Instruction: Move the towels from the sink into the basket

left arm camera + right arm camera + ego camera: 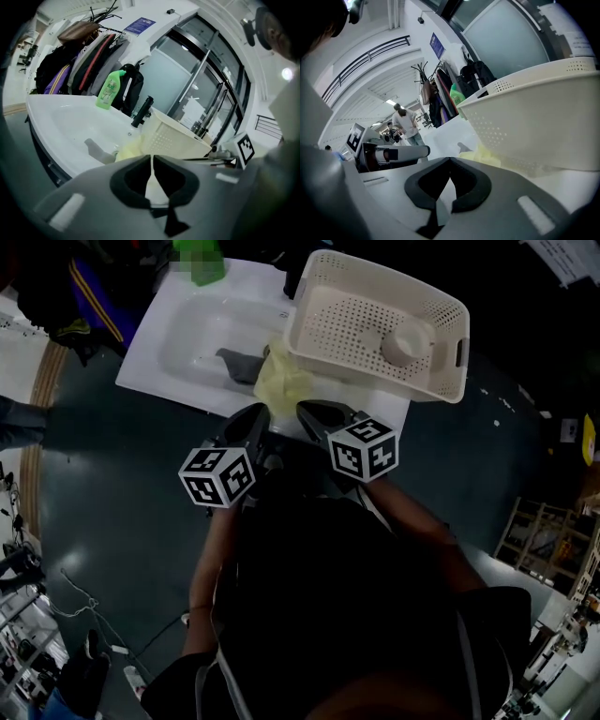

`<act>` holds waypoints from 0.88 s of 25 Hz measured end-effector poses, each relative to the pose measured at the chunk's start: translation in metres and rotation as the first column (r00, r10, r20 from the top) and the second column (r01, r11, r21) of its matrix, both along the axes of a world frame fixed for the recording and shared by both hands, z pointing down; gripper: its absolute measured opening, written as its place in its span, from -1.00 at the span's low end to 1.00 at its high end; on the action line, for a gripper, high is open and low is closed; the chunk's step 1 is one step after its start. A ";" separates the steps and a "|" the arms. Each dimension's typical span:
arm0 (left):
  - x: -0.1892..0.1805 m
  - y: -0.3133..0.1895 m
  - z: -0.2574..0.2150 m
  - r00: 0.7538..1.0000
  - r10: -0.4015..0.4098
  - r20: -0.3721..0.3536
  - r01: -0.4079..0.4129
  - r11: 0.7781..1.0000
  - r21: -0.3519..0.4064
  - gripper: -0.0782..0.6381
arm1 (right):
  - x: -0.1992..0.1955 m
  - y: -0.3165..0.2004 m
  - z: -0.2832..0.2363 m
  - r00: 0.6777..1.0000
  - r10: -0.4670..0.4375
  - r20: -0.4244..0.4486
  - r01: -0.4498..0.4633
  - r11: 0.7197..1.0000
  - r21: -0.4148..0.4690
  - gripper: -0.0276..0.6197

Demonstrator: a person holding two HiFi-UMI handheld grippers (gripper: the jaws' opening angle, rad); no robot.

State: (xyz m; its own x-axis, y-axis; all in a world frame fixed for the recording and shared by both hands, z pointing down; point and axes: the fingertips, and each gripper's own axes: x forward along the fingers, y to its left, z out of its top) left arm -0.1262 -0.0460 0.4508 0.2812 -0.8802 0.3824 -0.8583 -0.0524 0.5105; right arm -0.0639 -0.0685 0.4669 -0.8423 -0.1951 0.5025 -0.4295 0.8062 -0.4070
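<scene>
**Left gripper** [152, 158]: the jaws are pressed together tip to tip and hold nothing. They point toward the near rim of the sink [164, 343].

**Right gripper** [449, 160]: the jaws likewise meet at the tips and are empty. They point at the lower wall of the basket [323, 296].

In the head view the two grippers hover side by side just short of the sink's near edge. Each carries its marker cube, left [217, 476] and right [364, 448].

**Yellow towel** [281, 381]: it lies crumpled at the right end of the basin, just ahead of both grippers and against the basket's near corner.

**Grey towel** [240, 365]: it lies in the basin, just beside the yellow towel on its left.

**Basket**: cream and perforated, it stands upright on the sink's counter to the right of the basin. A white round object [405, 343] lies inside.

**Background**: a black faucet [142, 112] rises behind the basin, and a green bottle [108, 90] stands on the far rim. Bags and clothes [79, 51] hang beyond it.
</scene>
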 end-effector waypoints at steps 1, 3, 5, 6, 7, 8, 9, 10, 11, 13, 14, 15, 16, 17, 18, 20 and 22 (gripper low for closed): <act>-0.001 -0.003 0.001 1.000 0.007 0.004 -0.007 1.000 -0.004 -0.76 | 0.000 -0.003 0.001 1.000 0.005 -0.002 -0.005 1.000 -0.002 -0.93; -0.003 -0.008 0.003 0.999 0.025 0.021 -0.025 1.000 -0.015 -0.76 | -0.001 -0.007 0.002 1.000 0.016 -0.005 -0.016 1.000 -0.008 -0.93; -0.007 -0.012 0.005 0.998 0.046 0.039 -0.045 0.999 -0.029 -0.76 | -0.004 -0.010 0.003 1.000 0.024 -0.007 -0.024 1.000 -0.015 -0.93; -0.010 -0.013 0.007 0.998 0.056 0.043 -0.054 0.998 -0.037 -0.75 | -0.006 -0.011 0.004 1.000 0.027 -0.009 -0.027 0.999 -0.018 -0.93; -0.013 -0.015 0.008 0.997 0.066 0.043 -0.065 0.997 -0.044 -0.74 | -0.009 -0.011 0.005 0.999 0.029 -0.013 -0.030 0.999 -0.020 -0.93; -0.015 -0.017 0.010 0.996 0.078 0.043 -0.075 0.996 -0.052 -0.73 | -0.011 -0.012 0.006 0.999 0.031 -0.017 -0.032 0.999 -0.021 -0.93; -0.018 -0.018 0.011 0.995 0.090 0.043 -0.087 0.994 -0.060 -0.71 | -0.014 -0.013 0.008 0.999 0.033 -0.021 -0.034 0.999 -0.023 -0.93; -0.020 -0.020 0.013 0.994 0.103 0.046 -0.099 0.993 -0.069 -0.69 | -0.016 -0.014 0.010 0.999 0.036 -0.025 -0.036 0.999 -0.026 -0.93; -0.021 -0.022 0.015 0.992 0.117 0.050 -0.113 0.991 -0.078 -0.68 | -0.018 -0.015 0.011 0.999 0.039 -0.028 -0.040 0.999 -0.029 -0.93; -0.024 -0.024 0.019 0.987 0.147 0.062 -0.141 0.985 -0.096 -0.67 | -0.022 -0.016 0.014 0.998 0.048 -0.033 -0.049 0.998 -0.037 -0.93; -0.025 -0.025 0.020 0.984 0.163 0.066 -0.156 0.982 -0.102 -0.65 | -0.023 -0.016 0.015 0.998 0.053 -0.035 -0.054 0.998 -0.041 -0.93; -0.025 -0.027 0.021 0.982 0.178 0.068 -0.171 0.980 -0.107 -0.64 | -0.024 -0.017 0.016 0.998 0.058 -0.038 -0.060 0.997 -0.045 -0.93; -0.025 -0.028 0.021 0.979 0.193 0.065 -0.186 0.977 -0.108 -0.62 | -0.025 -0.017 0.017 0.997 0.064 -0.041 -0.066 0.997 -0.049 -0.93; -0.025 -0.029 0.021 0.976 0.207 0.059 -0.200 0.974 -0.108 -0.61 | -0.025 -0.018 0.019 0.996 0.072 -0.044 -0.074 0.996 -0.053 -0.93; -0.026 -0.031 0.021 0.974 0.220 0.053 -0.214 0.971 -0.108 -0.61 | -0.026 -0.019 0.020 0.996 0.080 -0.047 -0.082 0.995 -0.056 -0.93; -0.028 -0.035 0.023 0.968 0.244 0.056 -0.237 0.965 -0.116 -0.59 | -0.026 -0.022 0.022 0.994 0.097 -0.053 -0.100 0.993 -0.062 -0.93; -0.031 -0.040 0.027 0.960 0.268 0.079 -0.256 0.957 -0.132 -0.55 | -0.025 -0.025 0.025 0.992 0.114 -0.060 -0.118 0.991 -0.067 -0.93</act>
State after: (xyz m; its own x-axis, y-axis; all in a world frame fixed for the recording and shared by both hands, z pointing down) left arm -0.1570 -0.0857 0.4776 0.4531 -0.7266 0.5166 -0.8674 -0.2255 0.4436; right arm -0.0885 -0.0936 0.4914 -0.7860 -0.2521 0.5645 -0.5422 0.7198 -0.4335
